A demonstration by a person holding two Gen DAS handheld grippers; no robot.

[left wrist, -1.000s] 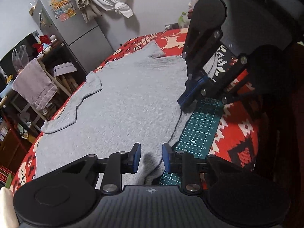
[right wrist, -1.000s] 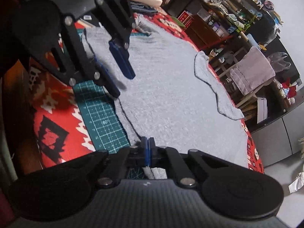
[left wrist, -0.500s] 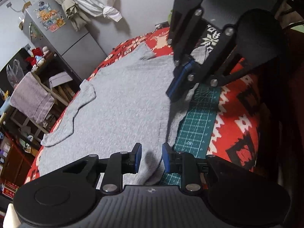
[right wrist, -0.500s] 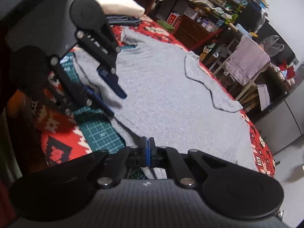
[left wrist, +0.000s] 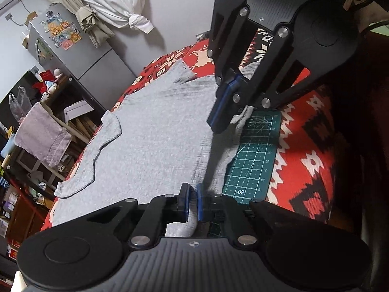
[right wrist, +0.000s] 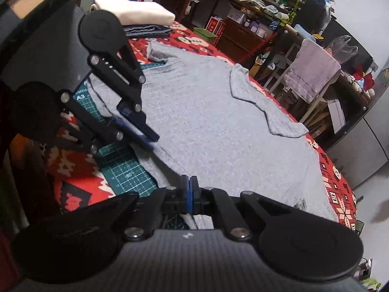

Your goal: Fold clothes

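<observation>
A gray T-shirt (left wrist: 155,131) lies spread flat on the surface covered with a red patterned cloth (left wrist: 306,150), its near edge over a green cutting mat (left wrist: 255,155). The left claw (left wrist: 192,203) is nearly closed around a fold of this edge at 6 o'clock. The right claw (right wrist: 189,194) is clamped on the same edge, and a folded sleeve (right wrist: 262,107) rests at 2 o'clock.

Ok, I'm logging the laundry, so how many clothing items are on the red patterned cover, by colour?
grey shirt, spread out: 1
white folded garment: 1
blue folded garment, under the white one: 1 (layers unclear)
Total: 3
</observation>
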